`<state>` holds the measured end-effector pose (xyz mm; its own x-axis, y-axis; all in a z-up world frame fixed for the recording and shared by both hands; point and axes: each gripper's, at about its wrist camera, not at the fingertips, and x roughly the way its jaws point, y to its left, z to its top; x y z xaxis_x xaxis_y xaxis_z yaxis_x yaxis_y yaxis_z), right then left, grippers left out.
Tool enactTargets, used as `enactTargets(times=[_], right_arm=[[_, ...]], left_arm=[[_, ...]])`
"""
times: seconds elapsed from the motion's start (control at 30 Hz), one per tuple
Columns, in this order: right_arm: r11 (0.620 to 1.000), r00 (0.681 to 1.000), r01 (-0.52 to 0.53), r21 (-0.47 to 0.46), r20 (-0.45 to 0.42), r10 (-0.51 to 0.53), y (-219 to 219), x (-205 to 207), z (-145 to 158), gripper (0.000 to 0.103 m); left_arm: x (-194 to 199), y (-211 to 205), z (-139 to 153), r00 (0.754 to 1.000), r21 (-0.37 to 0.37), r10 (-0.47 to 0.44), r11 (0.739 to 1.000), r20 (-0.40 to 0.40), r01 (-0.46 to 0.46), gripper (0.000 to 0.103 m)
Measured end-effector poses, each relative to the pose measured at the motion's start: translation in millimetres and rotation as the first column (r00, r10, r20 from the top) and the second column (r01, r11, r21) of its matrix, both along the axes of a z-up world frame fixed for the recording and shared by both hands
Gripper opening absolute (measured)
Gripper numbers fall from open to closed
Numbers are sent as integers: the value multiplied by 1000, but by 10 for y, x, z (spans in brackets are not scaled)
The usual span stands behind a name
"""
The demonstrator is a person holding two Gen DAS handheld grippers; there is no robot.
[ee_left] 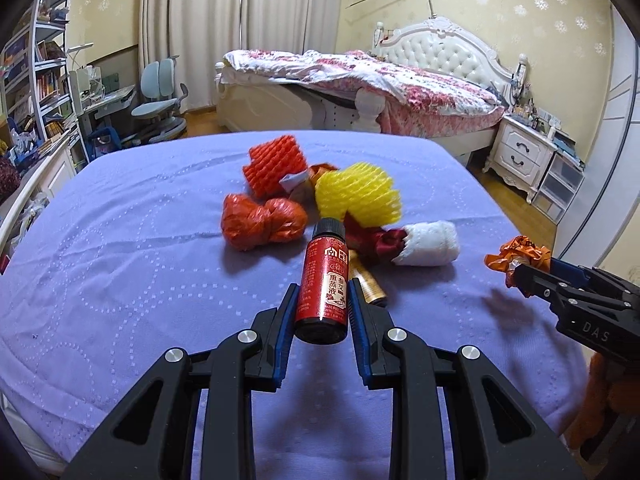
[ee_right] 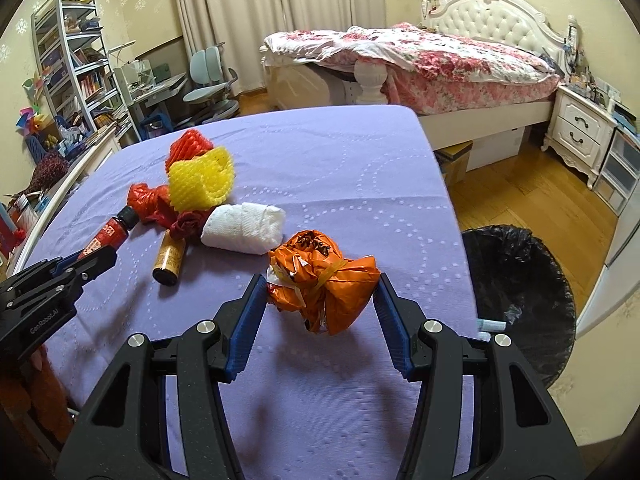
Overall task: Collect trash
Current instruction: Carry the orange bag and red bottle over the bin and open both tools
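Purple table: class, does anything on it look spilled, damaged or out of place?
Nothing spilled. A gold bottle lies on its side beside the crumpled wrappers. The left gripper grips a red bottle; the right gripper grips a crumpled orange bag.

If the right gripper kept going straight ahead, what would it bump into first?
The right gripper already holds an orange bag. Straight ahead the purple cloth looks bare; depth is hard to judge.

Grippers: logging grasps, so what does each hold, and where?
Left hand-held gripper: red bottle, by its lower body. Right hand-held gripper: orange bag, by its sides.
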<state>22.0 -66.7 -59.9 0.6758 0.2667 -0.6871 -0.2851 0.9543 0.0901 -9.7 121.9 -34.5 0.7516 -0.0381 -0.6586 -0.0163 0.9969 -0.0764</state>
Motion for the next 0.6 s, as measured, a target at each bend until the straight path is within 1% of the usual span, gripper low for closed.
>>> enactTargets(times=[0.2,0.4,0.6], right_arm=[[998,997,70,-1,32,-70,-260,-6,101,53],[988,987,152,1,42,-152,-585,17,121,53],[972,971,236,-21,54,-234,-914,55,100,54]], left_arm=[[33,-265,120,998,-9,-41,999,52,41,27],[156,-631,166,991,-12,-117,993,69,118,27],[295,-1051,166,976,-11,-205,978,76,206,27]])
